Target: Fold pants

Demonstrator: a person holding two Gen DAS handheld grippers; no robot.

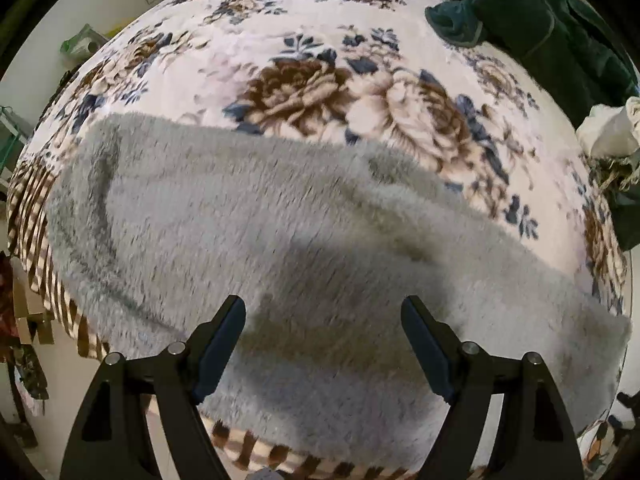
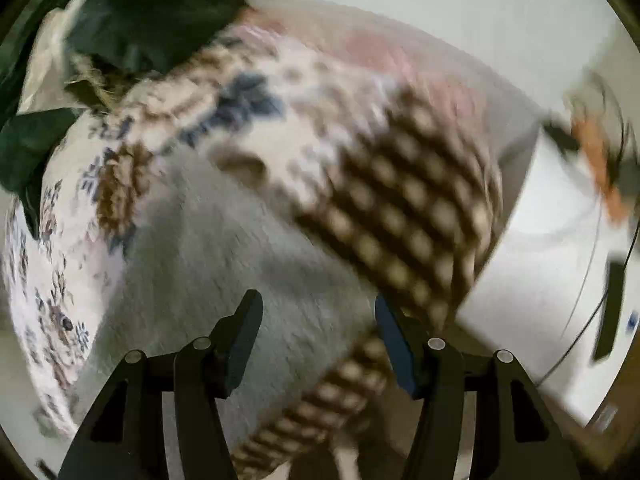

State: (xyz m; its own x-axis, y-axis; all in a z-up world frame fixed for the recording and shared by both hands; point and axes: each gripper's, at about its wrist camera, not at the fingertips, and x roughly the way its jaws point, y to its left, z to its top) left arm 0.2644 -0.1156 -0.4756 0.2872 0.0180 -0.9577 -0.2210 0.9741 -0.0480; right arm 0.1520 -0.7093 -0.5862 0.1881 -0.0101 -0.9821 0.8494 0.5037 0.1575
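Floral blanket (image 1: 304, 40), both grippers (image 1: 324, 320) empty, agape.

Pants (image 1: 248, 216): grey long-pile fleece, matt, shaggy. Bed blanket (image 1: 328, 40): plush printed cloth, floral pattern with brown check border, soft nap. Left gripper (image 1: 323, 344) and right gripper (image 2: 318, 336): matt black plastic arms, dark blue smooth pads, small bright metal pins at pivots. Dark green garment (image 1: 532, 20): matt cloth with stitched edging.
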